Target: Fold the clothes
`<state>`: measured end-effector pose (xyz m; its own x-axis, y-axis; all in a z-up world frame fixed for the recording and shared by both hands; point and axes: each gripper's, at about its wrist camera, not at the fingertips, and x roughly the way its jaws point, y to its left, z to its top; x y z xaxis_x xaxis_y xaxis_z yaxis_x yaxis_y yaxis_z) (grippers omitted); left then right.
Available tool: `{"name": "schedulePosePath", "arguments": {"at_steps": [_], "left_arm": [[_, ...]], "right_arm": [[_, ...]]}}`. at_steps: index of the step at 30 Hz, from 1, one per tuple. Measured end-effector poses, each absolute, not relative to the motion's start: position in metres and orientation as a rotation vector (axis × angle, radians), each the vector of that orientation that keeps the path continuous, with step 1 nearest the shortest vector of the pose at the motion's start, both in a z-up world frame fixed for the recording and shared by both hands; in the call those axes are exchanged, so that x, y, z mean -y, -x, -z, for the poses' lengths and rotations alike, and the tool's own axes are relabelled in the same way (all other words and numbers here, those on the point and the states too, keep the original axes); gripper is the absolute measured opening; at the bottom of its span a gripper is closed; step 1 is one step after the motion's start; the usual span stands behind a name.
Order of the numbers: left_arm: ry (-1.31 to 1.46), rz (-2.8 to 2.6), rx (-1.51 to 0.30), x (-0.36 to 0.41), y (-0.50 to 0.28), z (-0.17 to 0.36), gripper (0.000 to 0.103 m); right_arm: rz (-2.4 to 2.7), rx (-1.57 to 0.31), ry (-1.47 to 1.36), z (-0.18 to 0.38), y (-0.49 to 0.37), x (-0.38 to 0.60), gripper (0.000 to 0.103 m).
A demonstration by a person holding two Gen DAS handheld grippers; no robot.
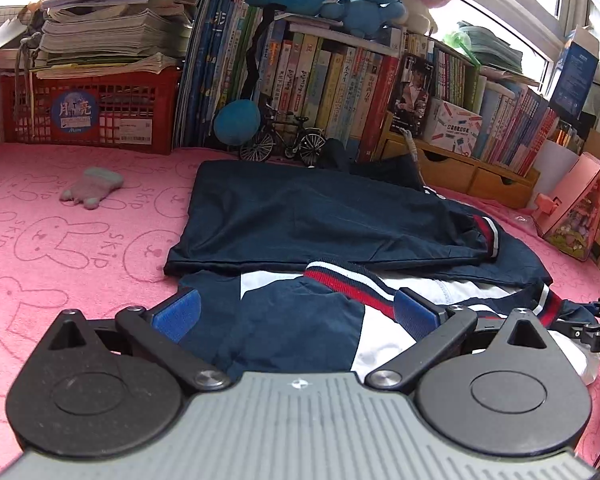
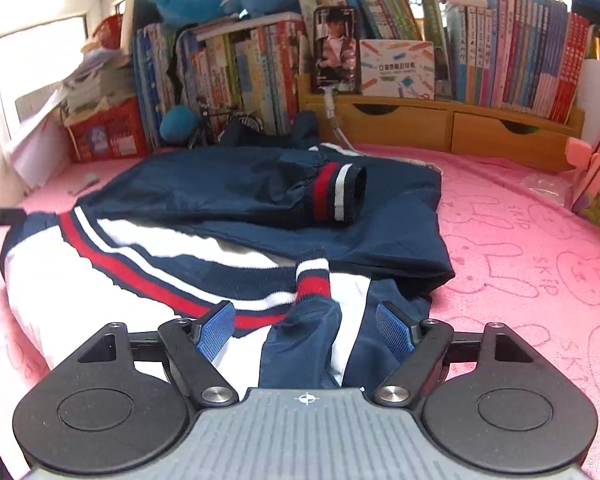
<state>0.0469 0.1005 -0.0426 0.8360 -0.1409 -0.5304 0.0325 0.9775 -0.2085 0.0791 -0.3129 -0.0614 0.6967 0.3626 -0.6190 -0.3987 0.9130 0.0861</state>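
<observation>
Fingers of both the left gripper [image 1: 296,312] and right gripper [image 2: 305,330] are hovering spread over the jacket [image 1: 300,216]; only the right view is showing a striped cuff [image 2: 338,192] at 12 o'clock.

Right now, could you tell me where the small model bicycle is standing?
In the left wrist view, the model bicycle stands at the far edge of the pink blanket, against the books, just behind the navy jacket.

One jacket [image 2: 228,196] (navy, white), two striped cuffs [image 2: 338,192], one toy bicycle [image 1: 283,141]; two drawers [image 2: 392,124]
</observation>
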Motion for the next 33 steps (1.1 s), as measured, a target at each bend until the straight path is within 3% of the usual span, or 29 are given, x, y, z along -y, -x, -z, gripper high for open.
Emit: {"name": "schedulePosePath", "arguments": {"at_steps": [3, 7, 17, 22, 33], "left_arm": [[0.097, 0.022, -0.615, -0.1, -0.045, 0.057, 0.103], [-0.033, -0.072, -0.666, -0.099, -0.043, 0.076, 0.103], [-0.056, -0.14, -0.619, -0.114, -0.026, 0.068, 0.103], [0.142, 0.097, -0.534, -0.121, -0.024, 0.046, 0.103], [0.06, 0.196, -0.715, -0.095, -0.087, 0.069, 0.103]], "right_arm": [[-0.423, -0.674, 0.111, 0.069, -0.073, 0.309, 0.078], [-0.297, -0.545, 0.309, 0.069, -0.054, 0.31, 0.094], [-0.024, -0.507, 0.329, 0.07, -0.046, 0.349, 0.091], [-0.289, -0.526, 0.04, 0.058, -0.045, 0.369, 0.092], [-0.421, -0.594, 0.201, 0.075, -0.081, 0.289, 0.09]]}}
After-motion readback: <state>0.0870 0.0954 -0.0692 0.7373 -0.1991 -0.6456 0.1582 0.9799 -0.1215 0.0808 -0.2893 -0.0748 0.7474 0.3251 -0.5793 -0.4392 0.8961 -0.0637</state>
